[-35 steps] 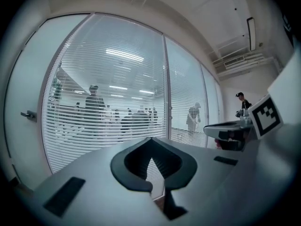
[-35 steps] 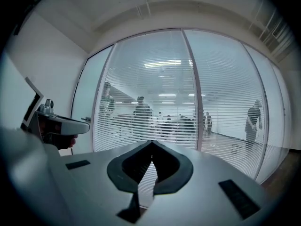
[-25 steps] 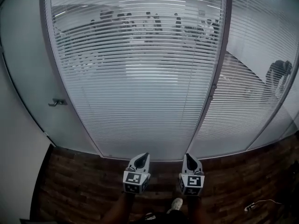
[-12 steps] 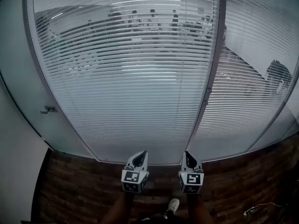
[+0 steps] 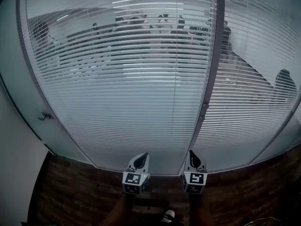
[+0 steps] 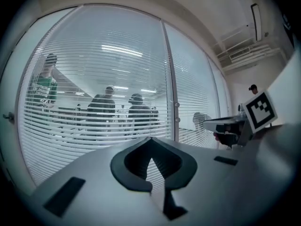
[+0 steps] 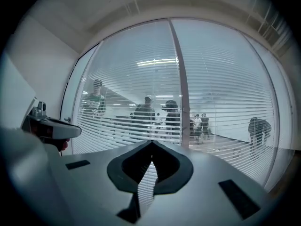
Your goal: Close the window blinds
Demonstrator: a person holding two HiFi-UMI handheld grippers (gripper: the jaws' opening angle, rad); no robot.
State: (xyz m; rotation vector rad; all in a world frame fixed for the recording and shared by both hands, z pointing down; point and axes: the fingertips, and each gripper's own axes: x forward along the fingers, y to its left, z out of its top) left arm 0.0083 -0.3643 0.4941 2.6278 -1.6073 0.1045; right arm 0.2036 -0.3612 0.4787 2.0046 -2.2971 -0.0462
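While the left tool and the right tool hang shut and empty, the blinds stand open, so next one must probably reach the small knob.

No legible text, label or number anywhere.

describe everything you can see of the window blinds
The window blinds are pale horizontal slats hanging straight across the glazed panels, split by a grey upright post. They run from the top of the head view nearly to the floor. The slats are tilted open, so people in the room beyond show through the gaps. Nothing touches them: the left hand-held gripper and the right hand-held gripper sit low, short of them.
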